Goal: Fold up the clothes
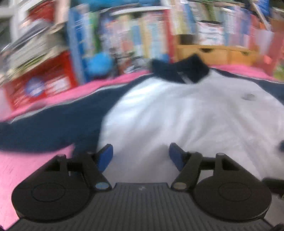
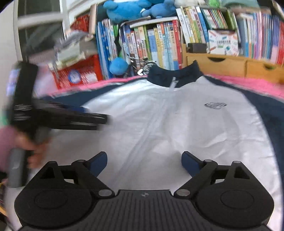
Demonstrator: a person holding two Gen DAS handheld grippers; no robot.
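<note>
My right tool (image 2: 144,162) sits at 6 o'clock in its own view, its blue pads spread wide with nothing between them, above the white front of the jacket (image 2: 159,124). My left tool (image 1: 141,156) is likewise parted and empty in its own view, over the lower white panel of the same jacket (image 1: 177,115); that picture is smeared with blur. From the right wrist, my left tool (image 2: 99,119) shows at 9 o'clock as a dark blurred shape, its tips over the white cloth at the jacket's edge, and my left hand (image 2: 33,151) grips its grey handle at about 8 o'clock.

The jacket lies spread flat, front up, on the pink worktop (image 2: 248,83). Its navy sleeves run out toward 9 and 3 o'clock, a small grey emblem (image 2: 215,105) sits at about 2 o'clock, and the navy collar (image 2: 177,76) points to 12 o'clock.

Beyond the collar stand wooden drawers (image 2: 216,64) at 1 o'clock, rows of books (image 2: 156,46), and blue plush toys (image 2: 127,8) on top.
</note>
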